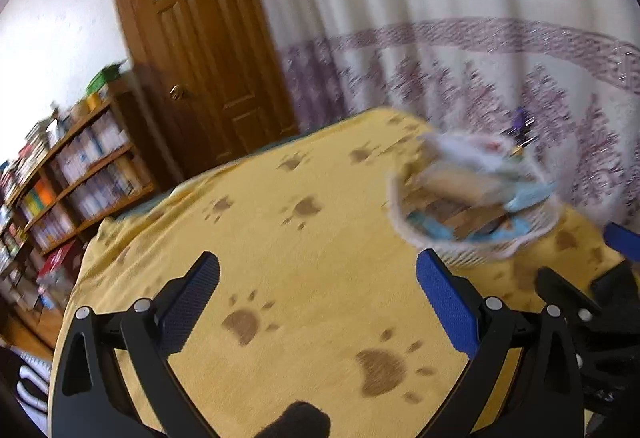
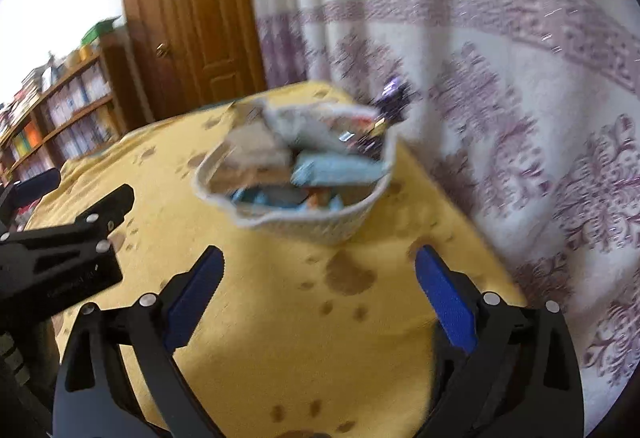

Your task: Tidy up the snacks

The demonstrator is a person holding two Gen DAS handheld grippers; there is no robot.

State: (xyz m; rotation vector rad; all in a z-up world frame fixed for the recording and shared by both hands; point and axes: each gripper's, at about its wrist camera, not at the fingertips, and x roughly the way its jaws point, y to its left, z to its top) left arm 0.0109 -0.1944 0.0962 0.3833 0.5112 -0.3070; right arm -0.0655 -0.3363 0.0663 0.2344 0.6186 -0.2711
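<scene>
Both pairs of blue-padded fingers stand spread wide with nothing between them: the left gripper (image 1: 318,302) hovers over bare yellow blanket (image 1: 280,238) printed with brown paw marks, and the right gripper (image 2: 320,298) hovers over the same cloth just in front of a white woven basket (image 2: 320,228). Blurred by motion, the basket sits on the blanket toward the far edge, near a white curtain (image 2: 500,98) with a purple pattern, and it is heaped with snack packets (image 2: 332,174), several pale blue and white. From the left wrist view the basket (image 1: 472,252) lies ahead and to the right. A brown wooden door (image 1: 200,50) and a crowded bookshelf (image 1: 72,174) stand behind
</scene>
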